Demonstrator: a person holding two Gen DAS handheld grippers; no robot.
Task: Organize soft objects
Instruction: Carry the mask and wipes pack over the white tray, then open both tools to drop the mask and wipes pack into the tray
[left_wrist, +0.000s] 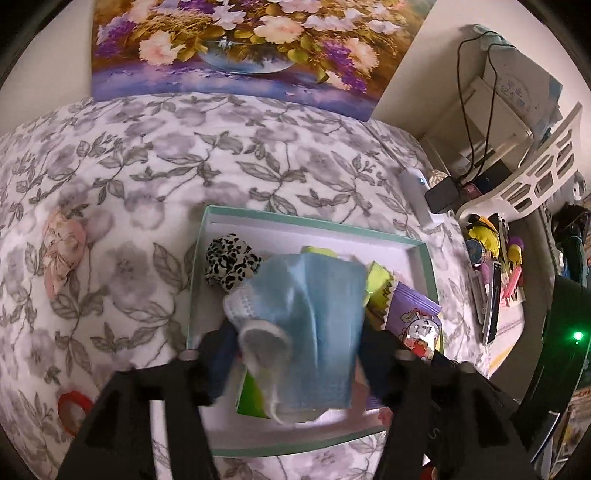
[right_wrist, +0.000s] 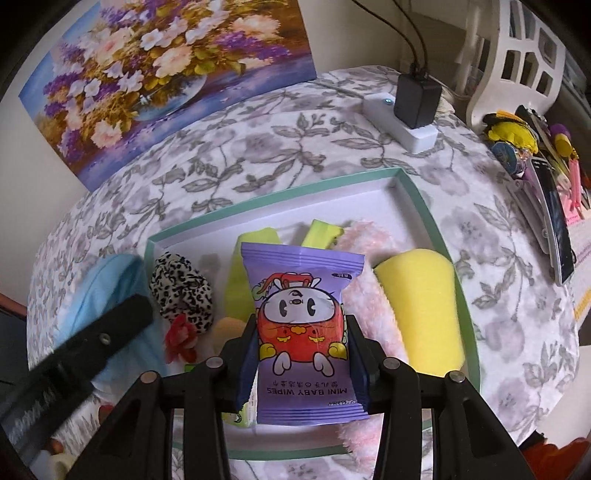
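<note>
A shallow teal-rimmed box (left_wrist: 306, 221) lies on the flowered bedspread. My left gripper (left_wrist: 299, 354) hangs over it with its jaws wide; a light blue cloth (left_wrist: 325, 314) with a white knitted edge droops loosely between the fingers, blurred. In the box are a leopard scrunchie (left_wrist: 231, 260), yellow-green fabric and a purple packet (left_wrist: 417, 317). In the right wrist view my right gripper (right_wrist: 301, 354) is shut on that purple baby wipes packet (right_wrist: 301, 295), above a pink fluffy cloth (right_wrist: 376, 317) and a yellow sponge (right_wrist: 421, 306). One of the left gripper's fingers (right_wrist: 107, 332) shows at the left over the blue cloth (right_wrist: 107, 284).
A pink floral scrunchie (left_wrist: 61, 254) and a red ring (left_wrist: 72, 406) lie on the bedspread left of the box. A white power strip with a black charger (right_wrist: 402, 122) sits beyond it. A white basket (right_wrist: 517, 62) and clutter stand right; a flower painting (right_wrist: 155, 74) leans behind.
</note>
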